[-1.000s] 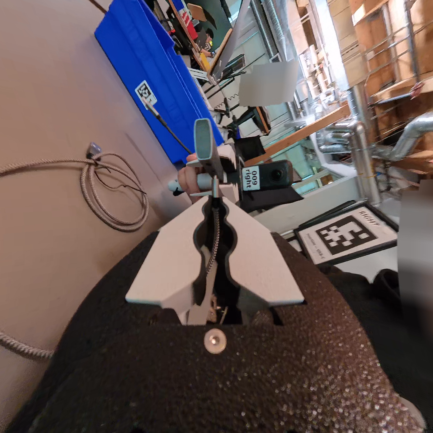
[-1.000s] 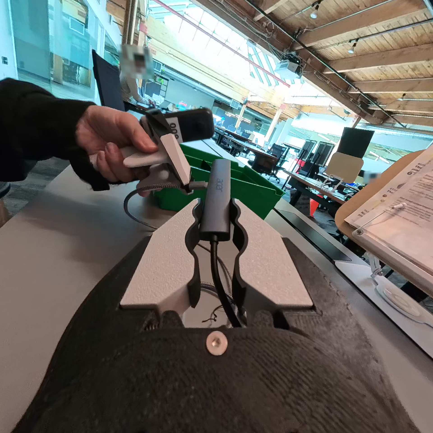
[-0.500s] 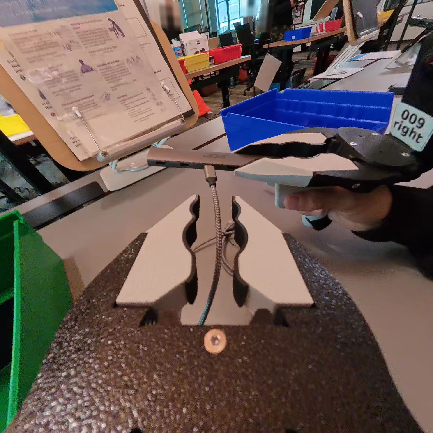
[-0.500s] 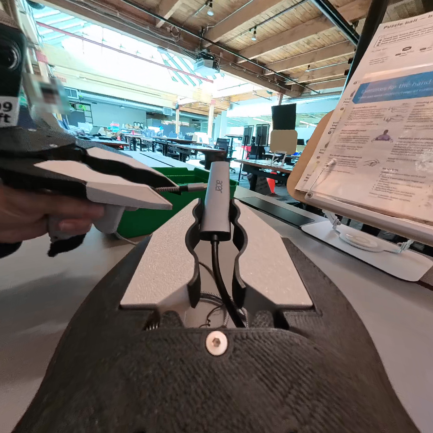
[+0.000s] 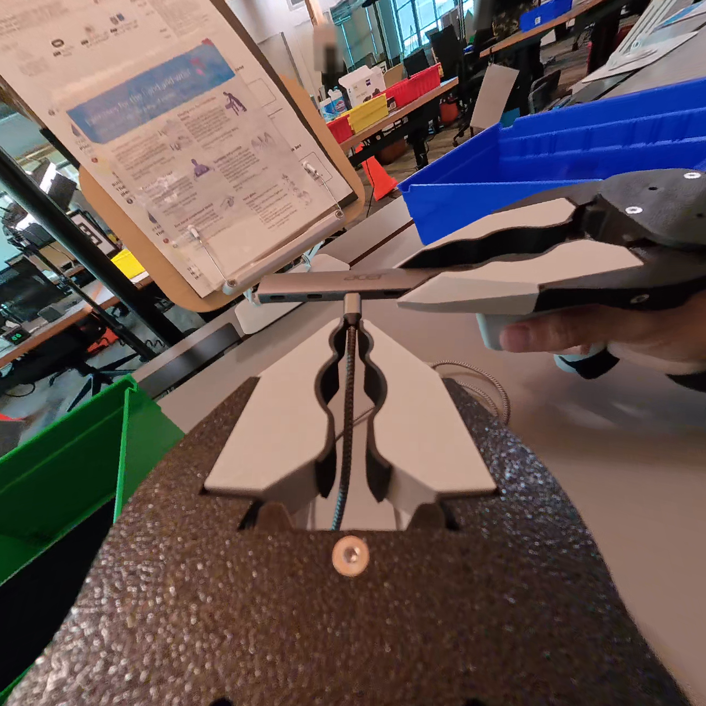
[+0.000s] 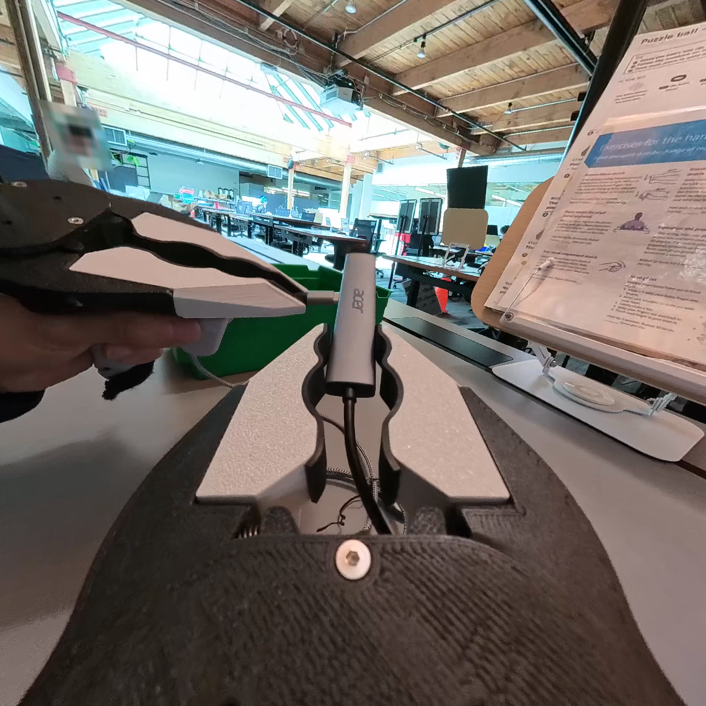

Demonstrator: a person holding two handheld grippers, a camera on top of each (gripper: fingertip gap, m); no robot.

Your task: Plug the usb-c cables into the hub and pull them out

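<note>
A grey USB-C hub (image 6: 353, 321) is gripped at its cable end by my right gripper (image 6: 351, 332), which is shut on it and holds it above the table. The hub's black cable (image 6: 355, 439) runs back between the fingers. In the left wrist view the hub (image 5: 324, 286) lies crosswise, with the right gripper (image 5: 401, 283) on its right end. My left gripper (image 5: 350, 324) is shut on a braided USB-C cable (image 5: 348, 401) just behind its plug (image 5: 351, 305). The plug sits in a port on the hub's side. The left gripper (image 6: 303, 298) also shows in the right wrist view.
A green bin (image 5: 76, 458) stands at the left and a blue bin (image 5: 573, 153) at the back right. A document stand with printed sheets (image 5: 214, 153) rises just behind the hub. Coiled braided cable (image 5: 489, 382) lies on the grey table (image 5: 573, 496).
Half a second ago my left gripper was open with the cable running between its fingers. Now it has moved up to the hub and shut on the cable behind the plug.
</note>
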